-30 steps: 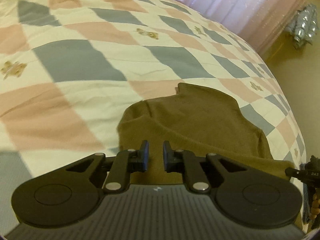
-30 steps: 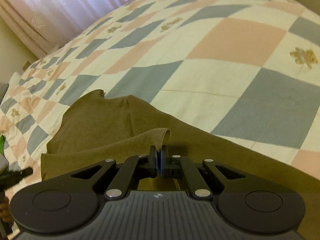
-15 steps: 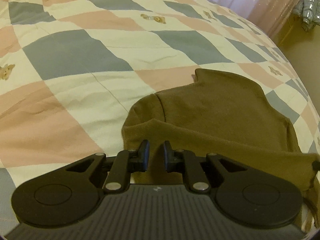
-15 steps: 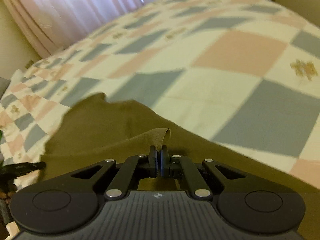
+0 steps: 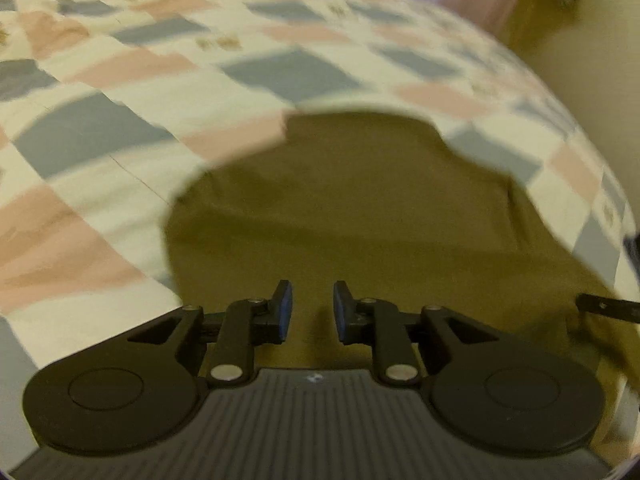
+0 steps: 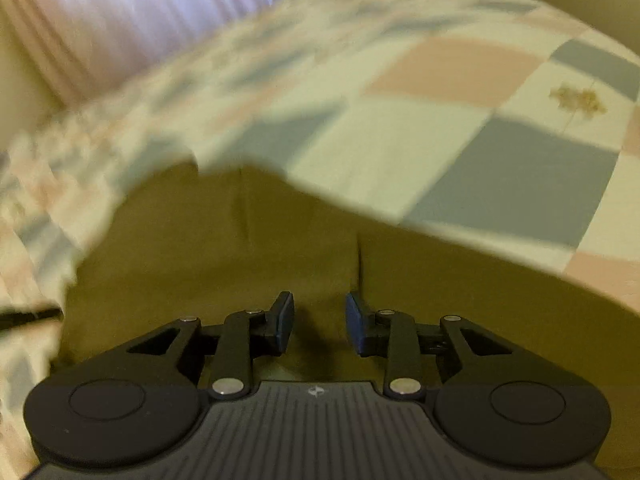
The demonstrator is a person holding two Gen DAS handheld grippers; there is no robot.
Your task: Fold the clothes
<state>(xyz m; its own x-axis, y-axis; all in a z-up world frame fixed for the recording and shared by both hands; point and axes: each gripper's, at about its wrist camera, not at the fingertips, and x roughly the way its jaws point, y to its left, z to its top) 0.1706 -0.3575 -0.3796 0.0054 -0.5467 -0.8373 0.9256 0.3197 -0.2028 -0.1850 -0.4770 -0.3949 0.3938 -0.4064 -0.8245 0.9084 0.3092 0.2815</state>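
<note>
— While the olive garment lies spread on the bed, where does it sit against the left gripper?

— Straight ahead of the jaws and beneath them. Its cloth fills the gap between the two fingers and runs off past both sides of them, reaching further ahead to a straight-edged top with a notch at each corner. A faint vertical fold line shows ahead and to the right of the jaws.

— Is the cloth caught in those jaws?

— No. They are opening, the blue pads stand apart, and only flat cloth lies below the gap; nothing is pinched.

— And the right gripper?

— Much the same. Its jaws are opening too, with the pads clear of the fabric. The garment lies under and ahead of them, and a dark crease rises from just beside the right-hand finger.

— What lies beyond the garment?

— A checked bedspread in cream, pink and grey squares, ahead of the jaws and to either side in both views. A small brown motif is printed on one cream square, far ahead and to the right of the right jaws. Pale pleated curtains hang beyond the far edge of the bed, ahead and left of those jaws. Both views are blurred, so finer detail cannot be made out.
</note>
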